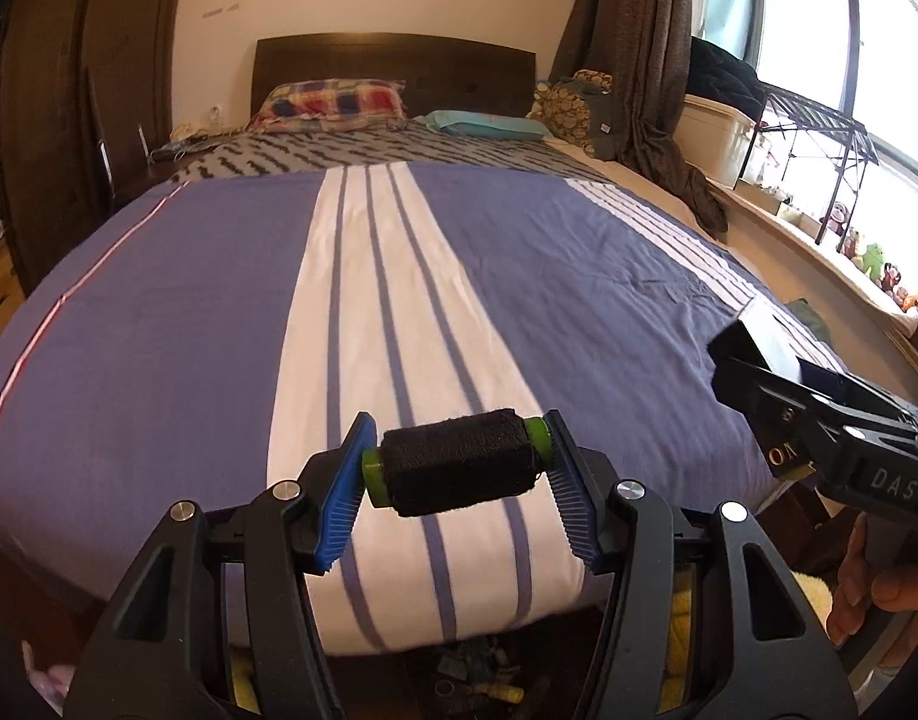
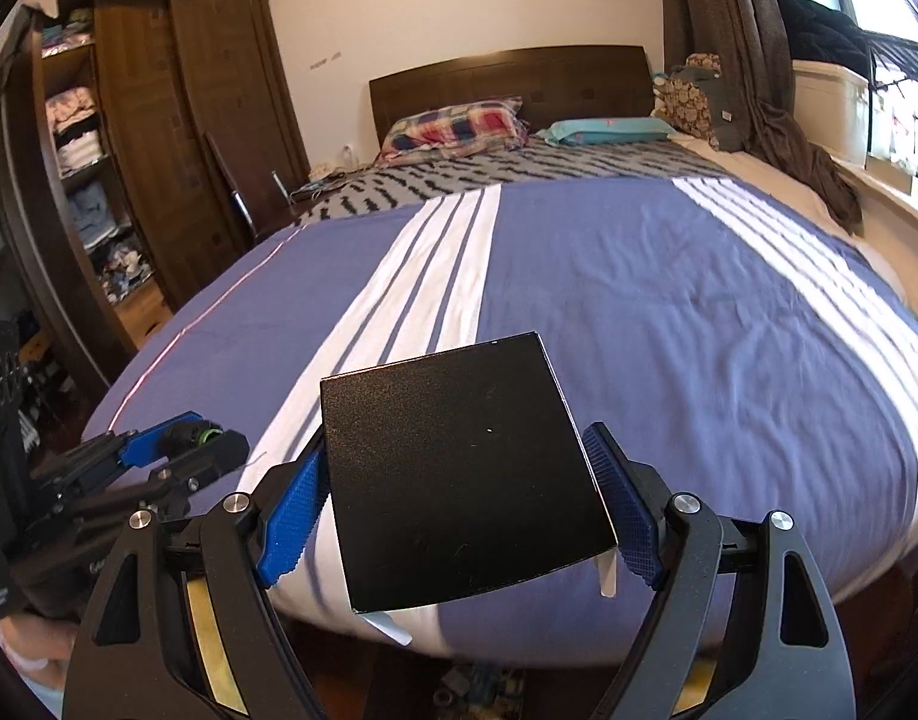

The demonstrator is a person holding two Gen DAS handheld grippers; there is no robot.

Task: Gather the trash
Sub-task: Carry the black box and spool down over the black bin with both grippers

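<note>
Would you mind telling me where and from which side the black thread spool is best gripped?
By its two green end caps, the way the left gripper has the thread spool now: pads on the flat ends, spool crosswise between them. Those ends look hard and flat; the wound middle is soft and round, so it would likely roll or squash.

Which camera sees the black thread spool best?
The left wrist view: the black thread spool fills the middle, gripped end to end by the left gripper, green ends showing. The right wrist view shows only a small, mostly hidden glimpse at far left.
</note>
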